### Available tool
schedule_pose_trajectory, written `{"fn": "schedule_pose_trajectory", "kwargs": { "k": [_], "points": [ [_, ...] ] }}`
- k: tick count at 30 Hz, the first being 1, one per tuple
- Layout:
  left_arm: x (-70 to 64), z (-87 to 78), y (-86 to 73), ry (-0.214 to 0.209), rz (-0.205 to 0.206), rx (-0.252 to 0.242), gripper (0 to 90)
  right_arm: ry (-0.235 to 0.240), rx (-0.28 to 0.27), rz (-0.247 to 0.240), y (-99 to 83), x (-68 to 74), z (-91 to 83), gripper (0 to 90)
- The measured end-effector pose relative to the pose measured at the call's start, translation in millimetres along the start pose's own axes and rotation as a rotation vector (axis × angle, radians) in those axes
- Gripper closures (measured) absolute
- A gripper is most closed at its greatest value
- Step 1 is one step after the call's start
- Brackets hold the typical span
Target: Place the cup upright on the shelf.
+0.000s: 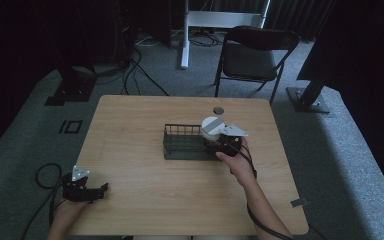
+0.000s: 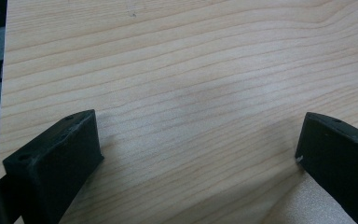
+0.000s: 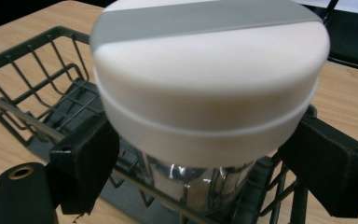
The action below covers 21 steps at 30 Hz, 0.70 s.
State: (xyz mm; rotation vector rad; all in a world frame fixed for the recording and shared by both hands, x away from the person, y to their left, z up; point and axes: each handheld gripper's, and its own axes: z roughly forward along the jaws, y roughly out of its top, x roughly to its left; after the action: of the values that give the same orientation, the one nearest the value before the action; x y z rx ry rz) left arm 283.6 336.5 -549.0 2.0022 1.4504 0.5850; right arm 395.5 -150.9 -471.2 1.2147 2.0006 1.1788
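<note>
A glass jar with a white, grey-striped lid [image 1: 211,127] [image 3: 209,79] stands upright at the right end of a dark wire rack [image 1: 182,145] [image 3: 42,93] in the middle of the table. My right gripper [image 1: 220,142] [image 3: 198,158] is shut on the jar, one jaw on each side just under the lid's rim. The lid hides where the jaws touch and the jar's foot, so I cannot tell whether it rests in the rack. My left gripper [image 1: 101,191] [image 2: 198,140] lies open at the table's front left corner, with bare wood between its jaws.
The wooden table [image 1: 145,125] has a round cable hole [image 1: 218,110] just behind the rack. A black folding chair [image 1: 252,55] stands behind the table. A white desk leg [image 1: 184,45], floor cables [image 1: 135,75] and black stand bases [image 1: 310,100] lie beyond.
</note>
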Motion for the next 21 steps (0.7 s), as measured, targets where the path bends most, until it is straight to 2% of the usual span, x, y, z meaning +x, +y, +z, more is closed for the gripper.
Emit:
{"fn": "schedule_pose_trajectory", "kwargs": {
  "k": [15,21],
  "points": [
    [0.0,0.0,0.0,0.0,0.0,0.0,0.0,0.008,-0.019,0.005,-10.3,-4.7,-17.7,12.6],
    [0.0,0.0,0.0,0.0,0.0,0.0,0.0,-0.005,-0.021,0.013,-18.0,-11.3,-25.8,12.6]
  ]
}}
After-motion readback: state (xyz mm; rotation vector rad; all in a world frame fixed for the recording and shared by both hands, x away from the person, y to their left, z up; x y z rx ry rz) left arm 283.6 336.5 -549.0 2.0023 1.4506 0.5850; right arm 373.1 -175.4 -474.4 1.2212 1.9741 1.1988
